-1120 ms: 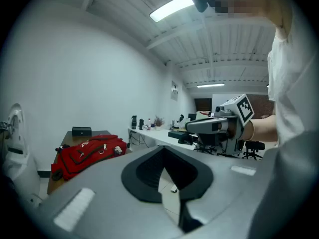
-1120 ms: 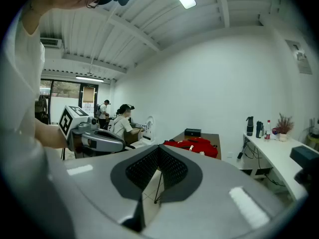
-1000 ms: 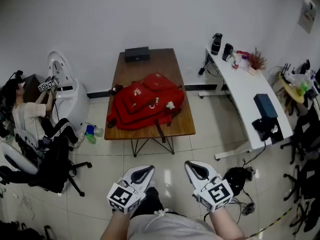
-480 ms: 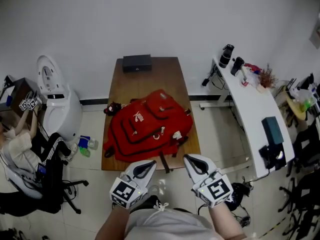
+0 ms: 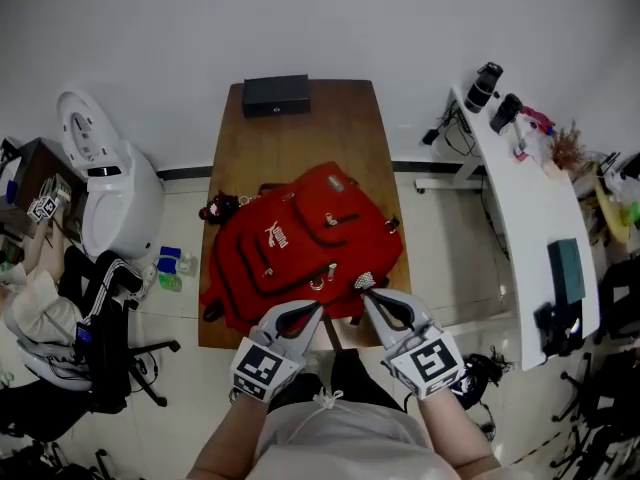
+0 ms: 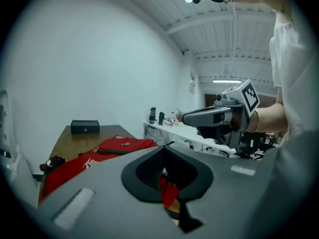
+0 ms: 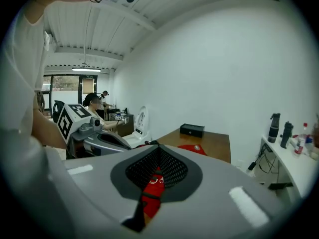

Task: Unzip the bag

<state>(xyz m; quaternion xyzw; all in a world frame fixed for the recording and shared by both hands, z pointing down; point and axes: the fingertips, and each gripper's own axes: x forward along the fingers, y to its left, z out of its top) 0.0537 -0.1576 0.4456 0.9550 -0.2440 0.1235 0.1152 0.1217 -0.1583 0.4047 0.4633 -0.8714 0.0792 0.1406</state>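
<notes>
A red backpack [image 5: 300, 248] lies flat on the brown wooden table [image 5: 340, 128], several zipper pulls showing on its pockets. Both grippers hover side by side over the table's near edge, tips at the bag's near side. My left gripper [image 5: 308, 311] is shut with nothing in it; in the left gripper view its jaws [image 6: 163, 149] point across the bag [image 6: 117, 144]. My right gripper [image 5: 375, 300] is also shut and holds nothing. From the right gripper view, red fabric [image 7: 151, 192] shows below the closed jaws [image 7: 158, 148].
A black box [image 5: 276, 95] sits at the table's far end. A small dark charm [image 5: 215, 208] lies left of the bag. A white desk [image 5: 525, 208] with bottles stands to the right. A white machine [image 5: 100, 183] and an office chair [image 5: 100, 348] are at the left.
The person has walked up to the table. Both grippers, earlier over the floor, now reach the table's near edge and the bag's near side. Both stay shut.
</notes>
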